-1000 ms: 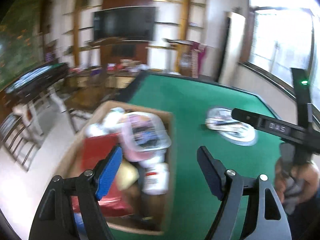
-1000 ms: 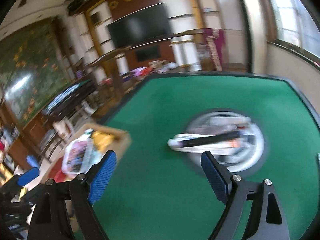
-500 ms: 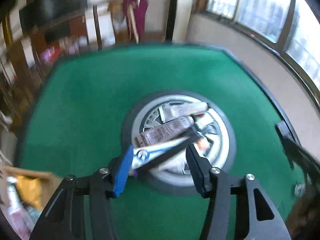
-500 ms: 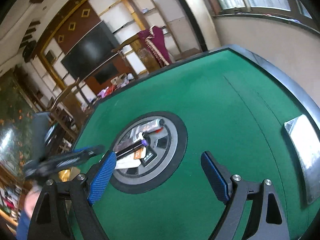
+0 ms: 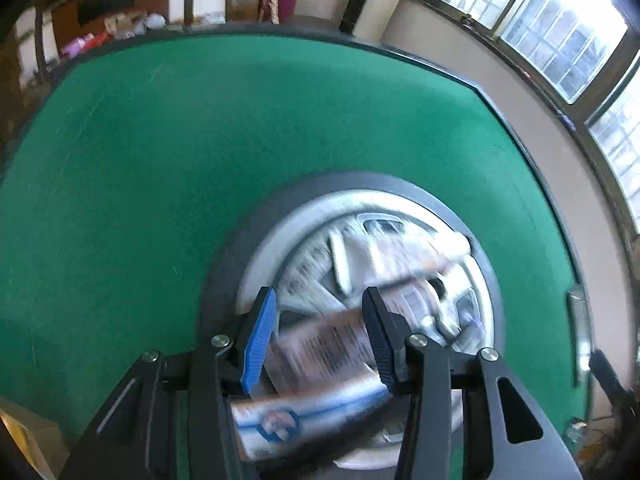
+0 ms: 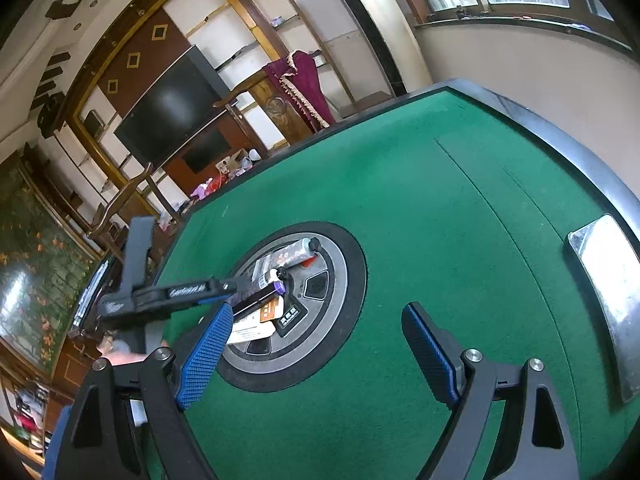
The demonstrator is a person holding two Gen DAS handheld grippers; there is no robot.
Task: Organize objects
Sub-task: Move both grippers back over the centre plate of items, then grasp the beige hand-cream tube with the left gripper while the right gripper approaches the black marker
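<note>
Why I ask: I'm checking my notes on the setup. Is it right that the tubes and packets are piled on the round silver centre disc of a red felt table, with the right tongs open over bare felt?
Not quite: the felt table is green, not red, as the right wrist view shows. The rest holds: the tubes and packets lie on the round silver centre disc, and the right tongs stand open over bare felt.

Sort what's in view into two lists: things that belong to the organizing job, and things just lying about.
Job:
- left gripper, over the tubes
- pile of tubes and packets
- round centre tray
- right gripper, open

Lying about:
- TV
- maroon cloth
- metal plate
</note>
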